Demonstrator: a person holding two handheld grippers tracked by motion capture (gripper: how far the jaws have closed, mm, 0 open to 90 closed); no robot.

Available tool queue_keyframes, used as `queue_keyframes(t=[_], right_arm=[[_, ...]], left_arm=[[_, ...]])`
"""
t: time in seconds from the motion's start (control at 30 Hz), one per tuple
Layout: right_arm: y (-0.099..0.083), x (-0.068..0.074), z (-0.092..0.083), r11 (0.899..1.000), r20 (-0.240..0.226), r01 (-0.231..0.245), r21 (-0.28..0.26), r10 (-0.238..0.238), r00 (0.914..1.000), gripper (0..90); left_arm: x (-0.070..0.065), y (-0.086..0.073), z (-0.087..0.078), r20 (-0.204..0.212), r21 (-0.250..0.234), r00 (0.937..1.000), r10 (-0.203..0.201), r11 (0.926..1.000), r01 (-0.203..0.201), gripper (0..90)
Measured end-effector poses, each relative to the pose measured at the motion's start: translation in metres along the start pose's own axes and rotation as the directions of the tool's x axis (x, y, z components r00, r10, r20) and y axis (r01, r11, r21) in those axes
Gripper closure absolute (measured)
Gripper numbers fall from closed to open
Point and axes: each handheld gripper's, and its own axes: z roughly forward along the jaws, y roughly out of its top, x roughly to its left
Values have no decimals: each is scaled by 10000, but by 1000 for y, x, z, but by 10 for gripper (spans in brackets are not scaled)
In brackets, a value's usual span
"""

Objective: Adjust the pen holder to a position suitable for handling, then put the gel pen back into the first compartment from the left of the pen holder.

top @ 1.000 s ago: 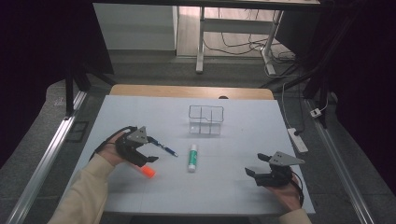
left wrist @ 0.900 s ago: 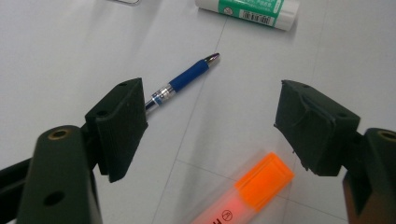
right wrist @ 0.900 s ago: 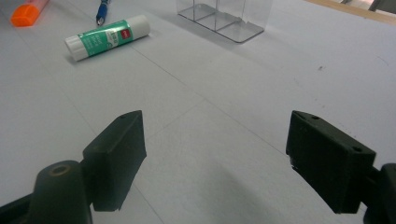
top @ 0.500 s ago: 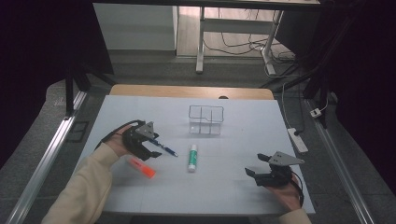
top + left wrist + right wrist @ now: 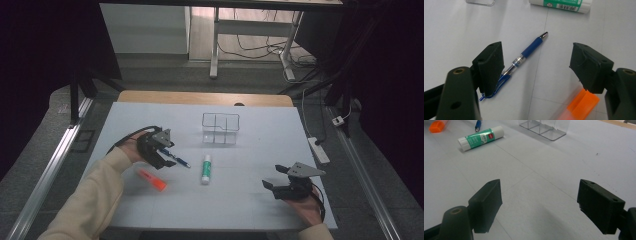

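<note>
1. My left gripper (image 5: 161, 150) hovered over the blue pen (image 5: 524, 53), jaws spread wide and gripping nothing; the pen lay on the table (image 5: 250, 200) between them, its clip end under the left jaw, its tip toward one o'clock in the left gripper view.
2. The orange marker (image 5: 152, 180) lay at five o'clock of that gripper; the glue stick (image 5: 205, 168) at three o'clock, just beyond the pen.
3. The clear box (image 5: 220, 128) stood at twelve o'clock of the glue stick.
4. My right gripper (image 5: 274, 177) rested near the table's right edge, jaws apart, empty.
</note>
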Motion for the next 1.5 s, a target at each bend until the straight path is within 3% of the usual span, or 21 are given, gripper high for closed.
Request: queue_keyframes(t=[0.3,0.63,1.03,1.23,1.4,1.5], right_arm=[[0,0,1,10000,8,-43,4,43,10000,193],[-1,0,1,10000,36,-20,96,20,10000,193],[-2,4,-4,9999,-6,-124,-98,124,9999,194],[-5,5,-11,9997,116,-211,-113,212,9997,194],[-8,5,-16,9995,225,-299,-45,300,9993,194],[-9,5,-17,9994,249,-335,-83,337,9991,194]], left_arm=[[4,3,2,256,-35,9990,362,9993,-362,274],[13,10,10,612,136,9936,954,9952,-964,312],[18,8,17,727,-3,9911,1112,9938,-1115,346],[21,10,23,879,179,9860,1417,9894,-1438,368],[24,11,30,1066,424,9780,1792,9819,-1846,372],[26,11,34,1052,547,9771,1851,9800,-1916,371]])
